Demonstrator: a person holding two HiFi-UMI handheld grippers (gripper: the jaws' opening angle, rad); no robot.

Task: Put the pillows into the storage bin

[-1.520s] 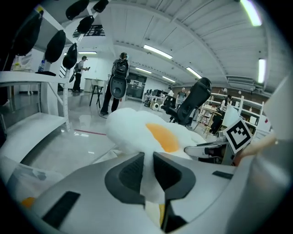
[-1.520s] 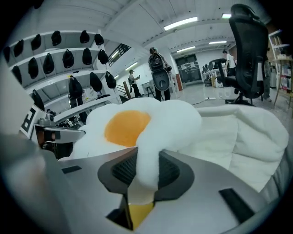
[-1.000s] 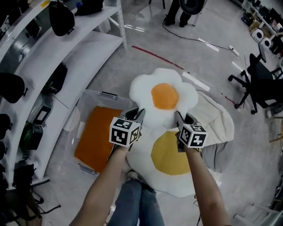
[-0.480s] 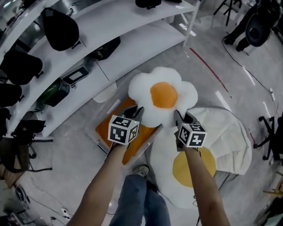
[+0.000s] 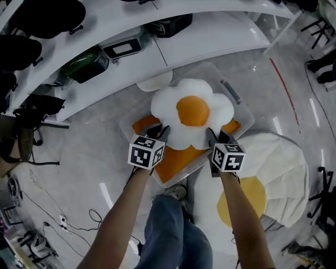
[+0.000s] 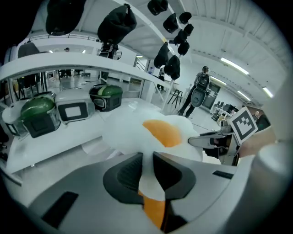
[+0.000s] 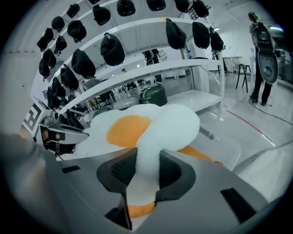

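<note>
A white fried-egg pillow [image 5: 191, 116] with an orange yolk hangs over the clear storage bin [image 5: 242, 111], which holds an orange pillow [image 5: 176, 161]. My left gripper [image 5: 161, 130] is shut on the egg pillow's near left edge, my right gripper [image 5: 211, 133] on its near right edge. In the left gripper view the white rim [image 6: 147, 176] is pinched between the jaws. The right gripper view shows the egg pillow [image 7: 145, 125] squeezed the same way. A second, larger egg pillow [image 5: 251, 202] lies on the floor at the right.
White shelves [image 5: 199, 39] with green-and-grey devices [image 5: 88, 63] run along the far side of the bin. Black bags [image 5: 42, 10] hang at the upper left. A white beanbag [image 5: 286, 163] sits under the floor pillow. Cables [image 5: 63, 220] trail at the lower left. The person's legs [image 5: 173, 231] are below.
The person has turned left with the egg pillow held in both grippers; it went from above the floor pillow to above the bin, and the shelves have come close.
</note>
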